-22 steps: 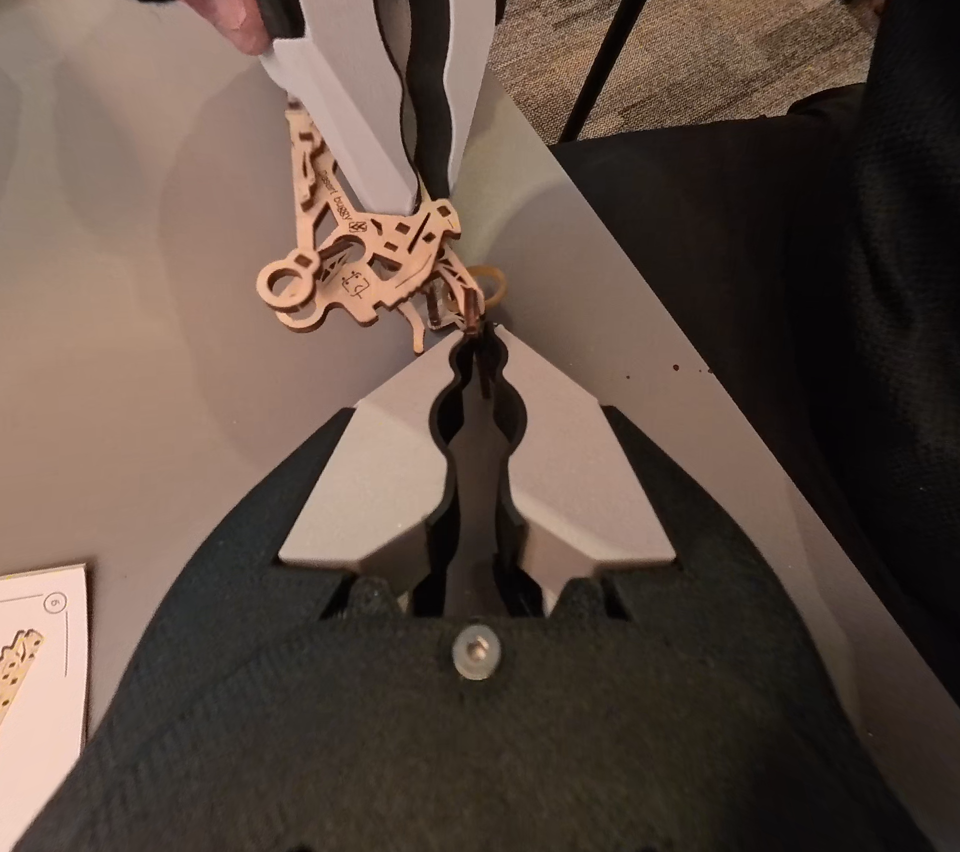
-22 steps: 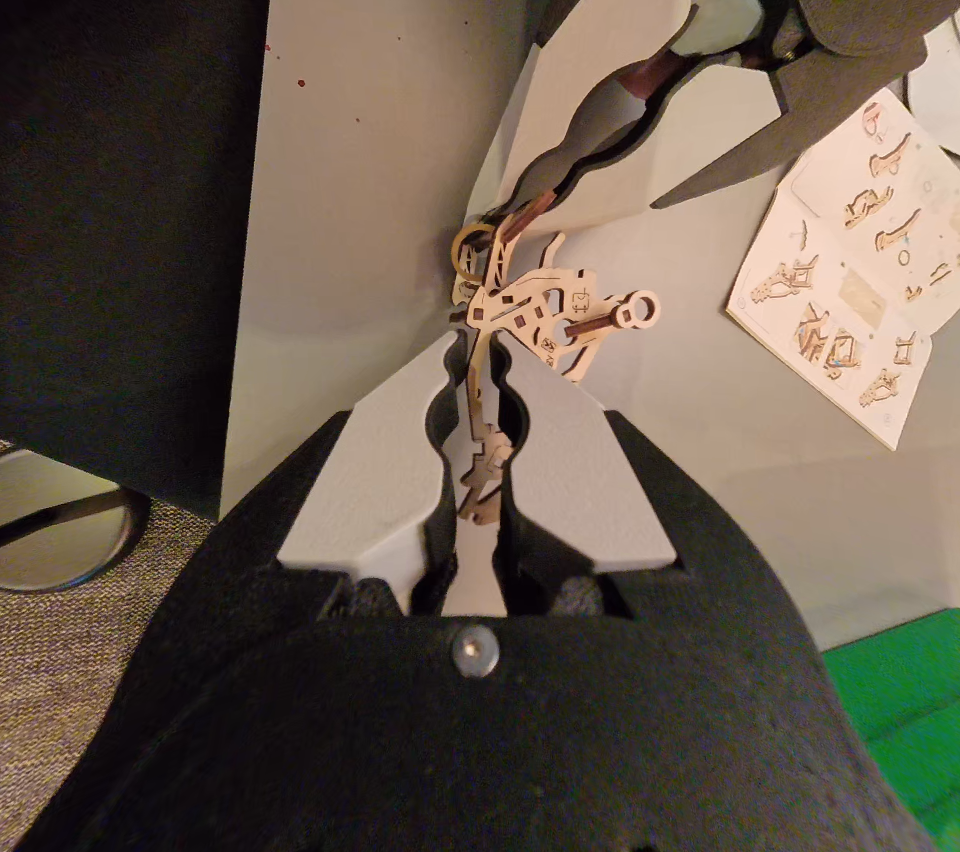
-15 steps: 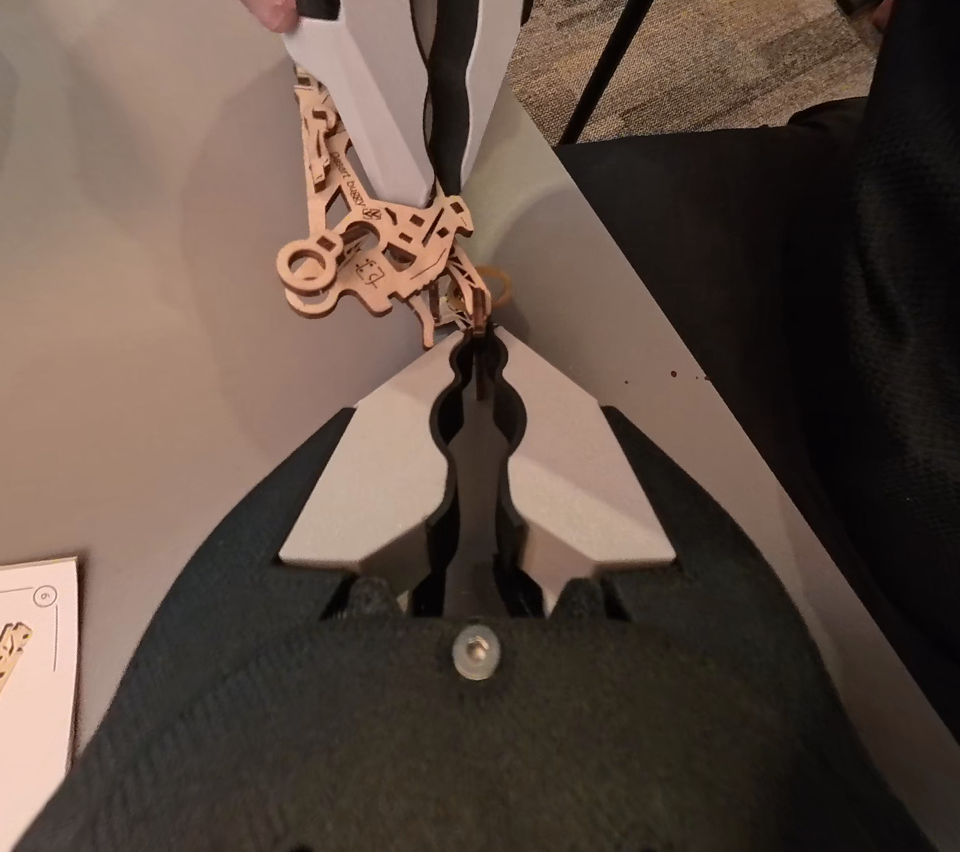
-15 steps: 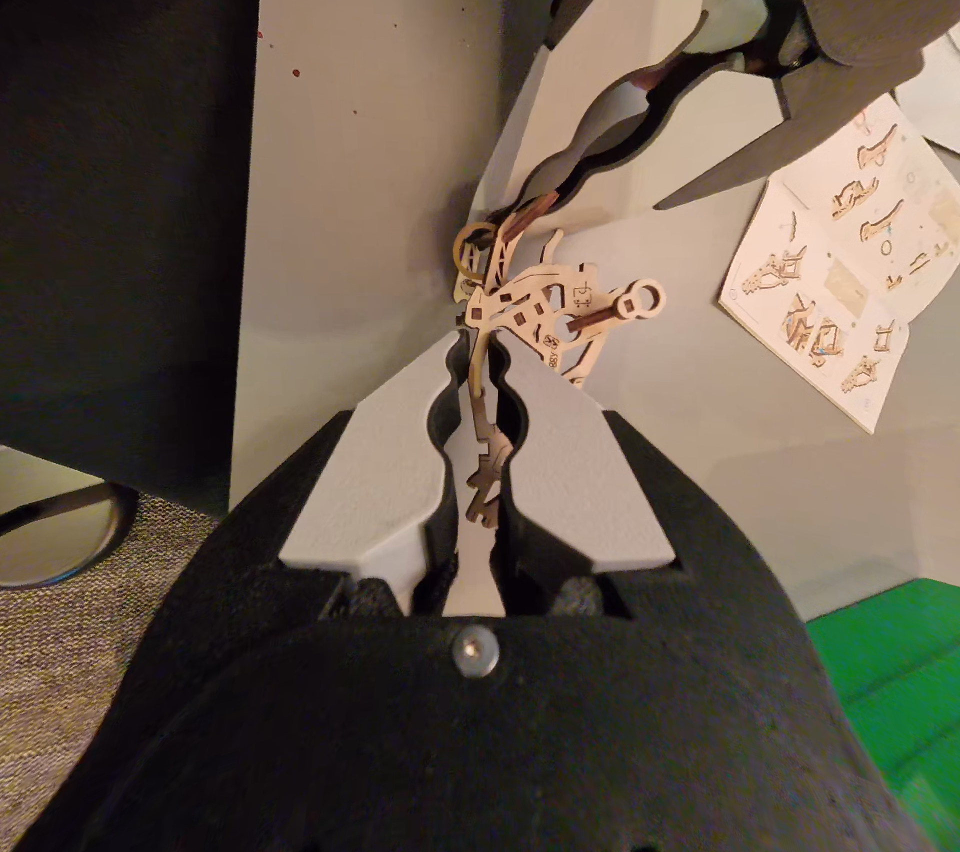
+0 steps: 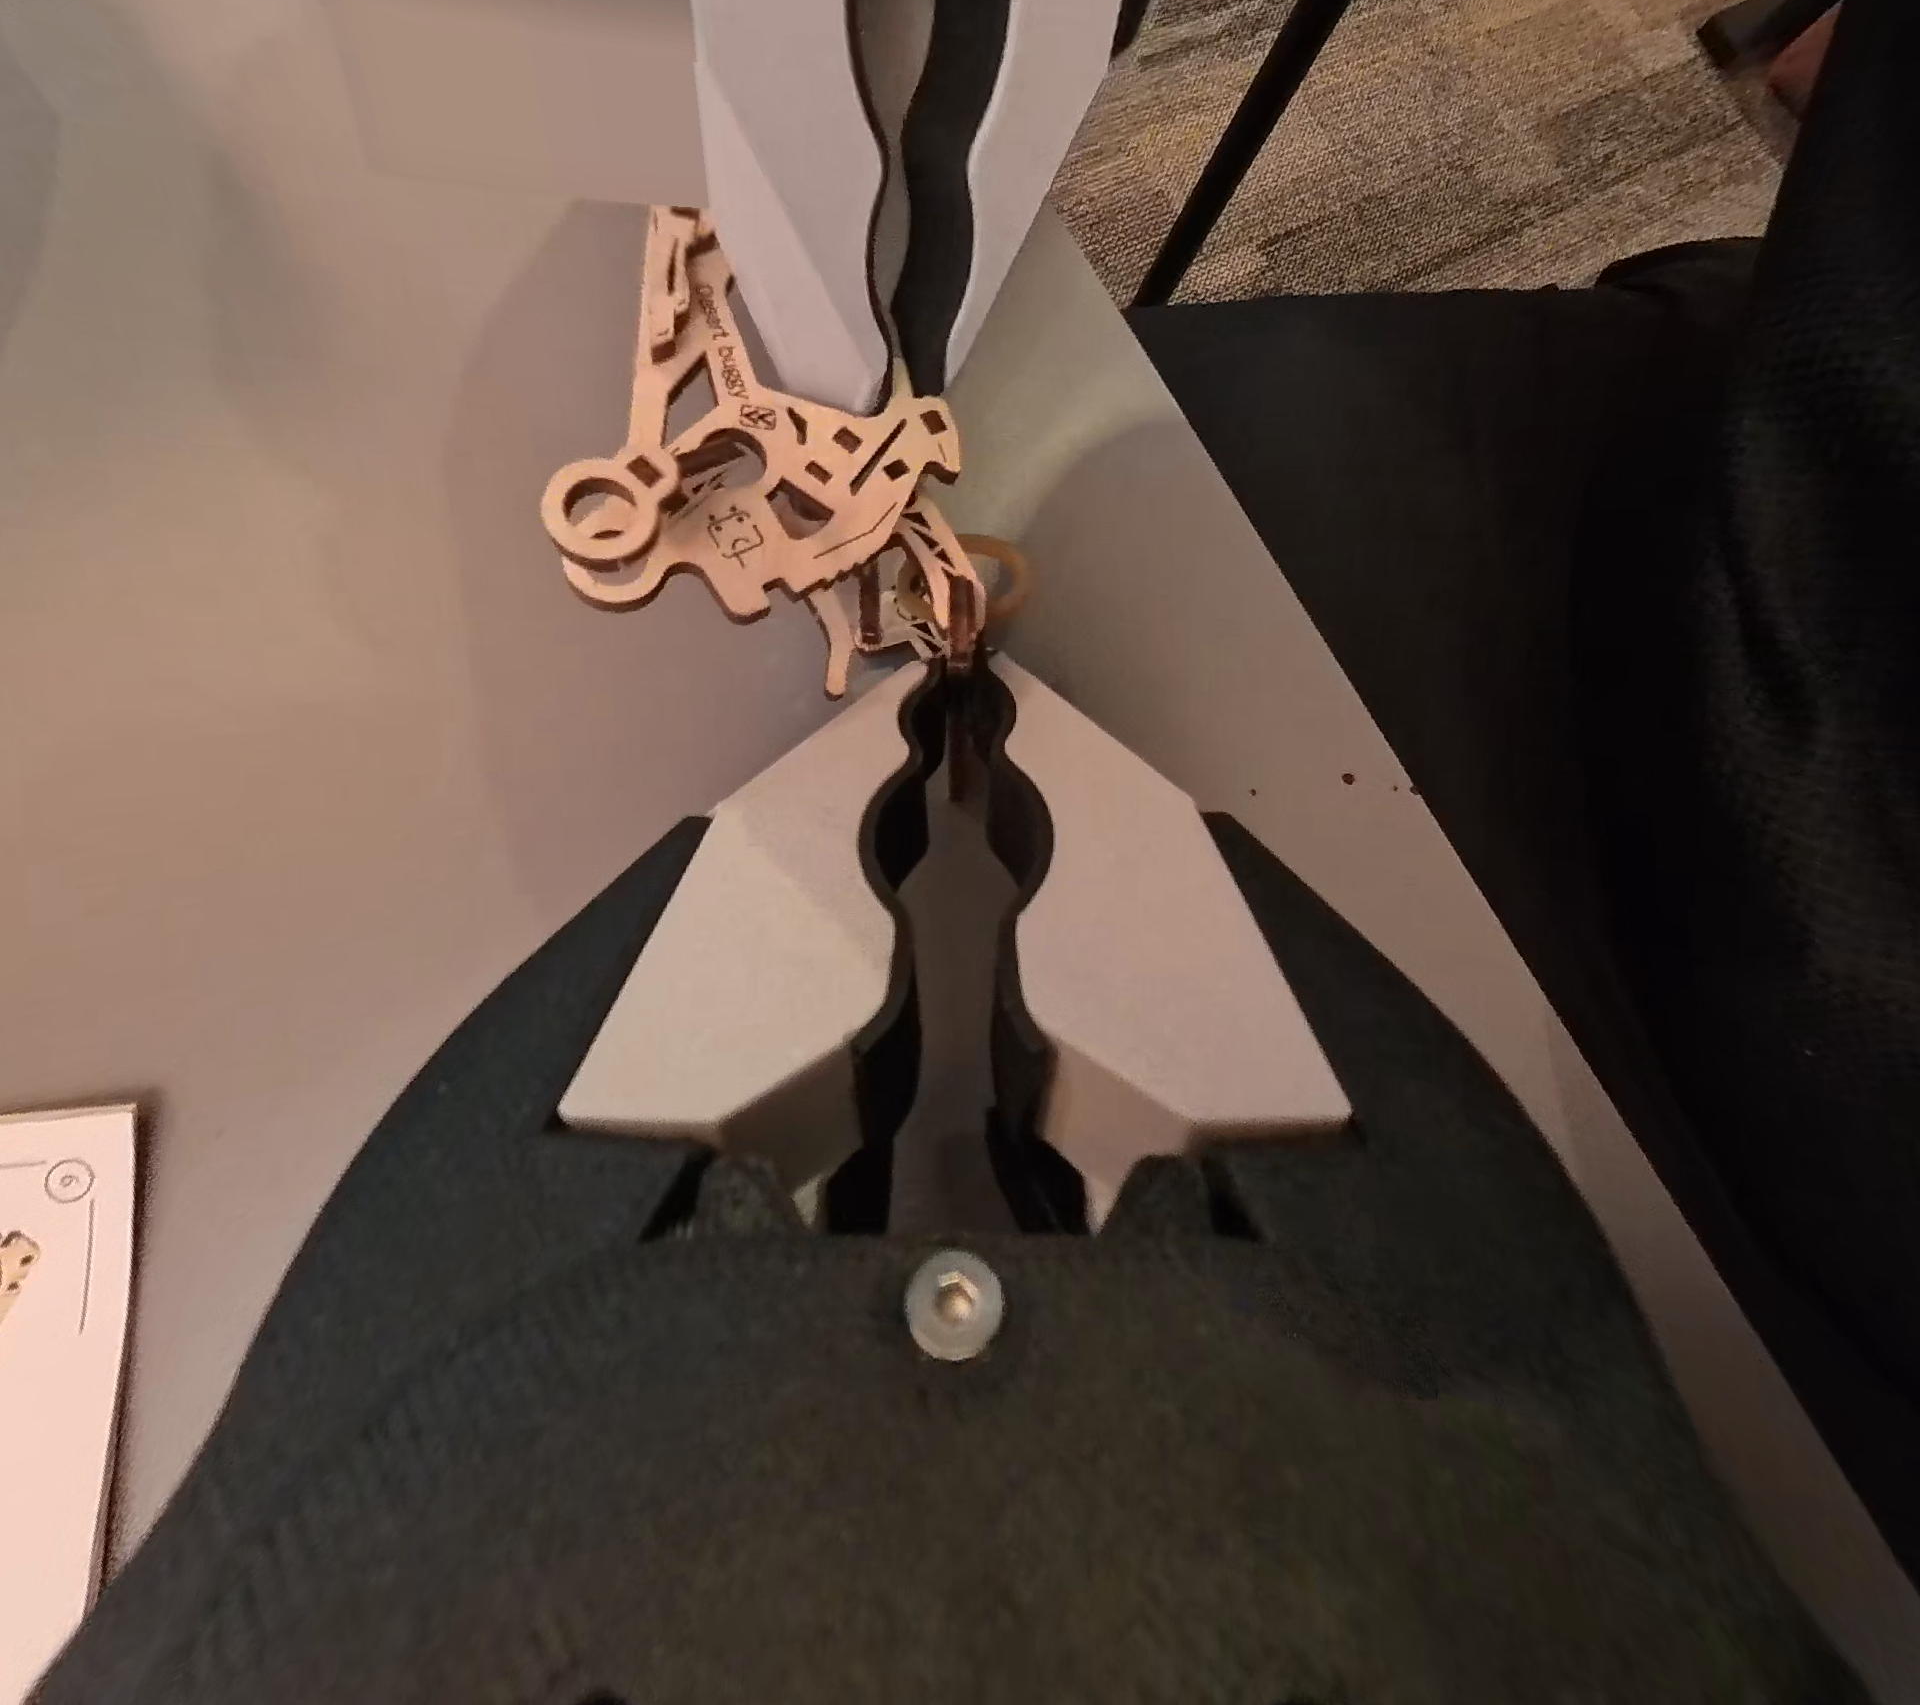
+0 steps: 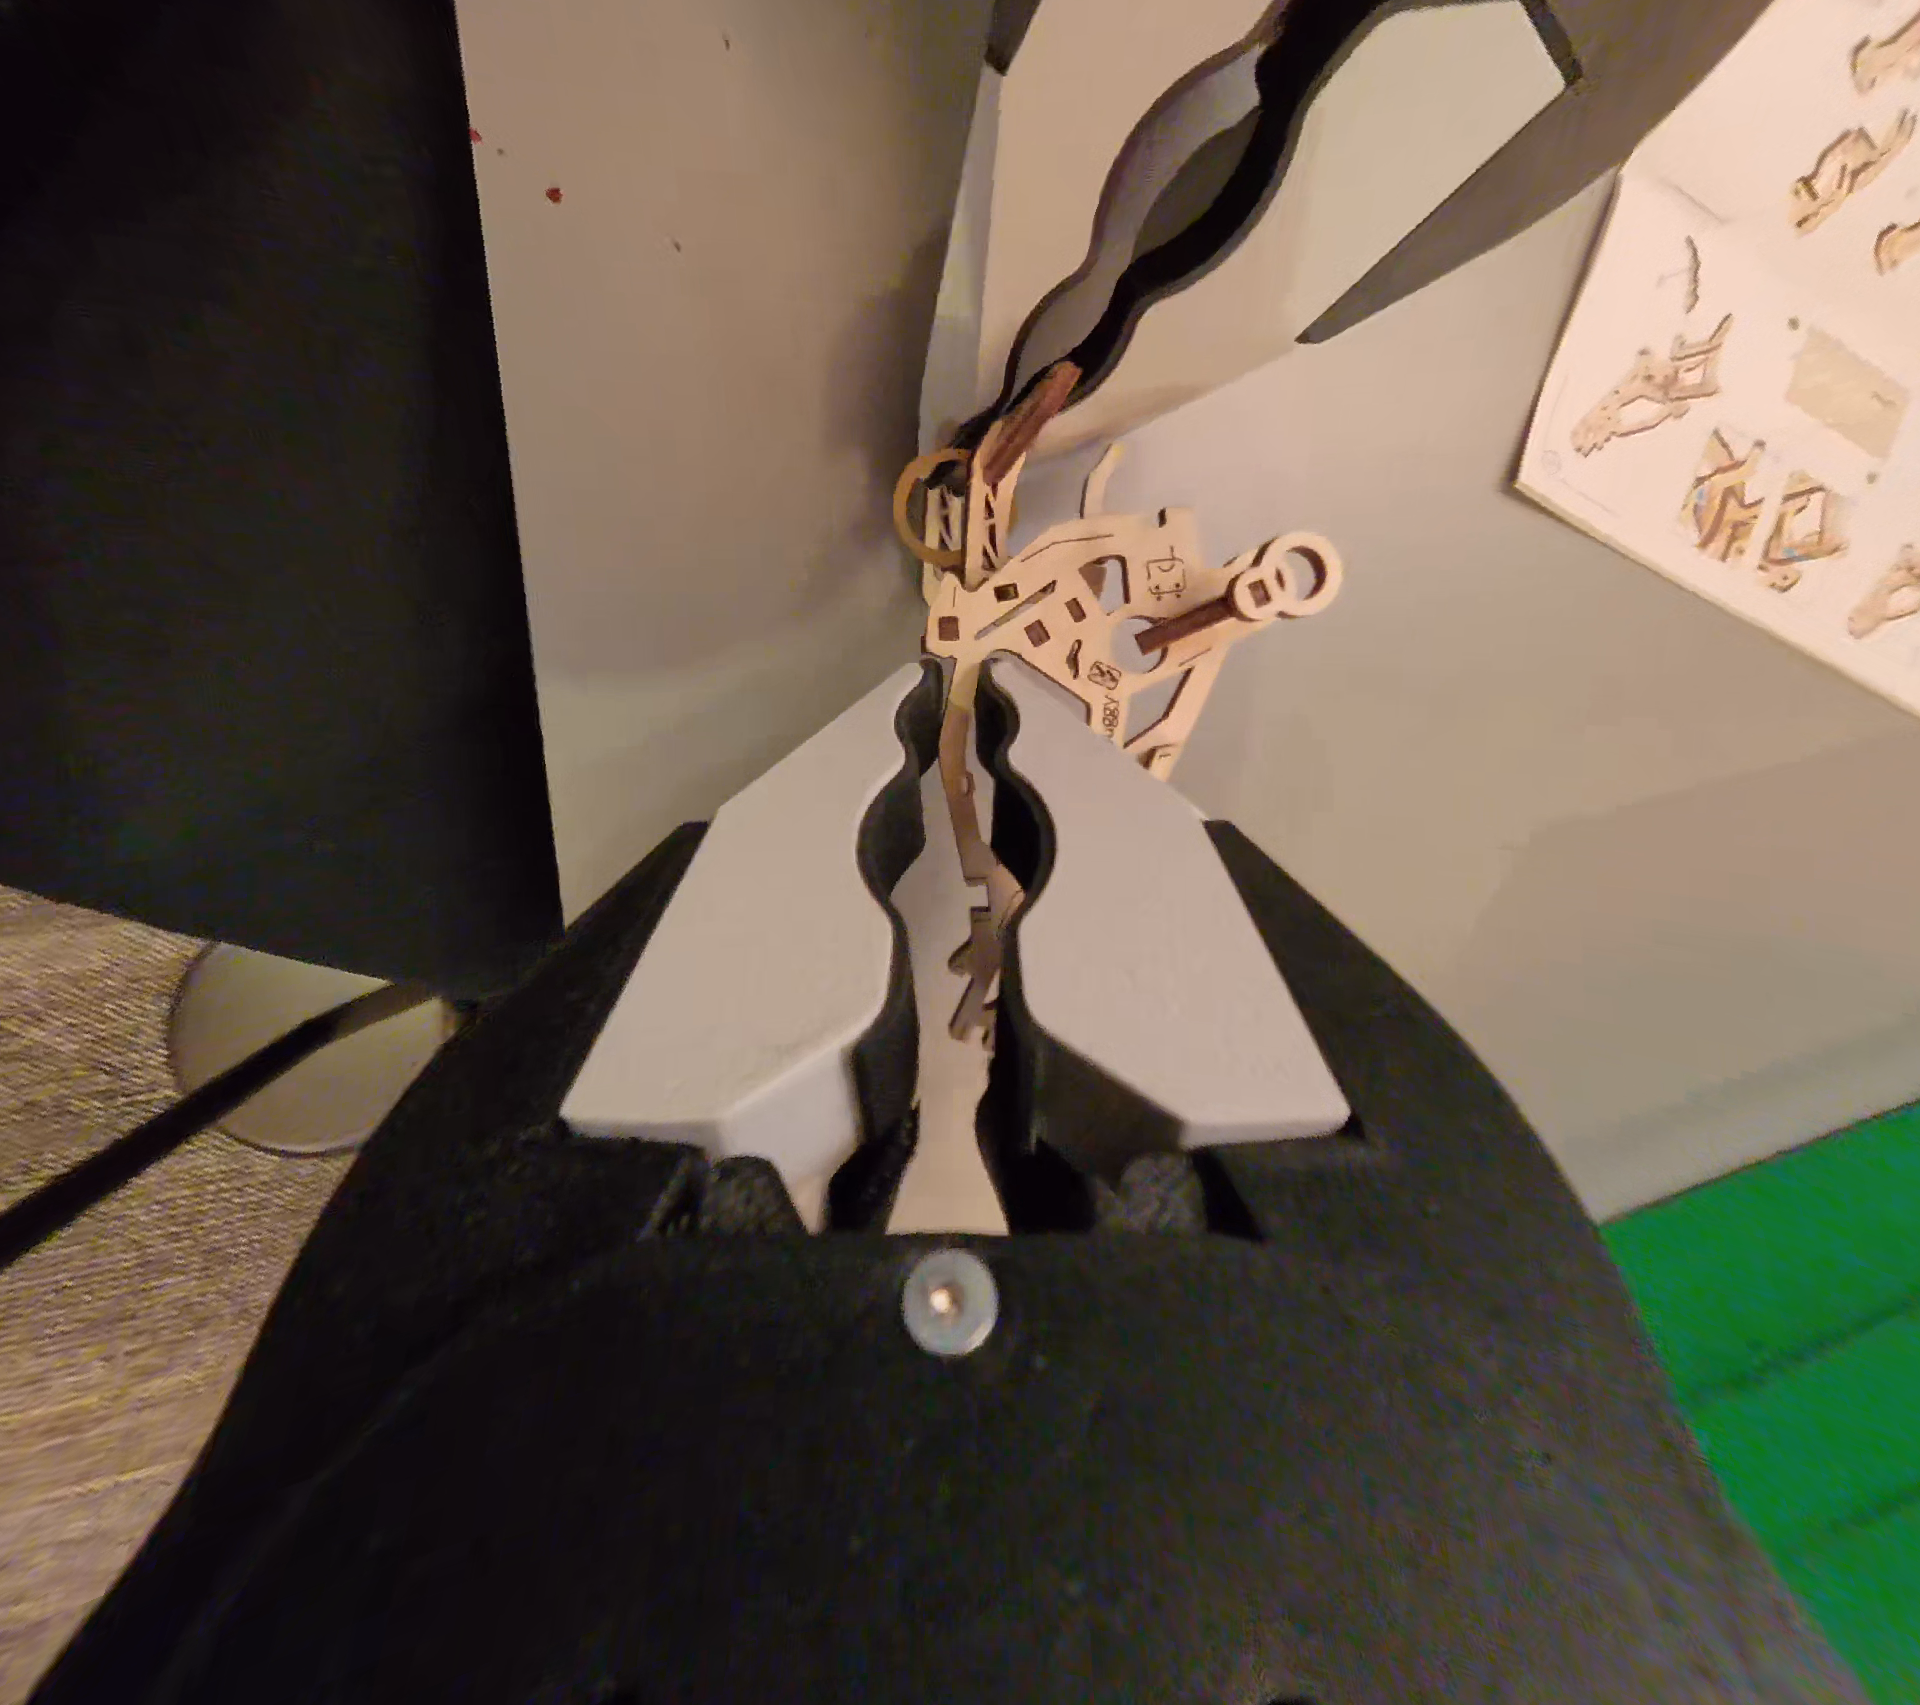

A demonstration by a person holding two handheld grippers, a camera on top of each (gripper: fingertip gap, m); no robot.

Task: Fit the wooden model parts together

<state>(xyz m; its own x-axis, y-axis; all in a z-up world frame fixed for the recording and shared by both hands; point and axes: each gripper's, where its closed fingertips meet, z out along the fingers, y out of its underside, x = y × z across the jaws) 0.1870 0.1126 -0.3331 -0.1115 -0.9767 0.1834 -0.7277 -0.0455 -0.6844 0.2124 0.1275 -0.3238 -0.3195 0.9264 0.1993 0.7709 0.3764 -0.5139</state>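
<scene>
both grippers pinch the wooden model (image 6: pixel 1070 616) at mid-frame. right gripper (image 6: pixel 961 679), nearly closed, clamps its flat frame edge-on, the long axis running up the frame. left gripper (image 5: pixel 961 668), nearly closed, nips a thin strut. ringed end (image 6: pixel 1294 580) points right. instruction sheet (image 6: pixel 1714 325) lies on the grey table (image 6: pixel 665 305) at upper right.
</scene>
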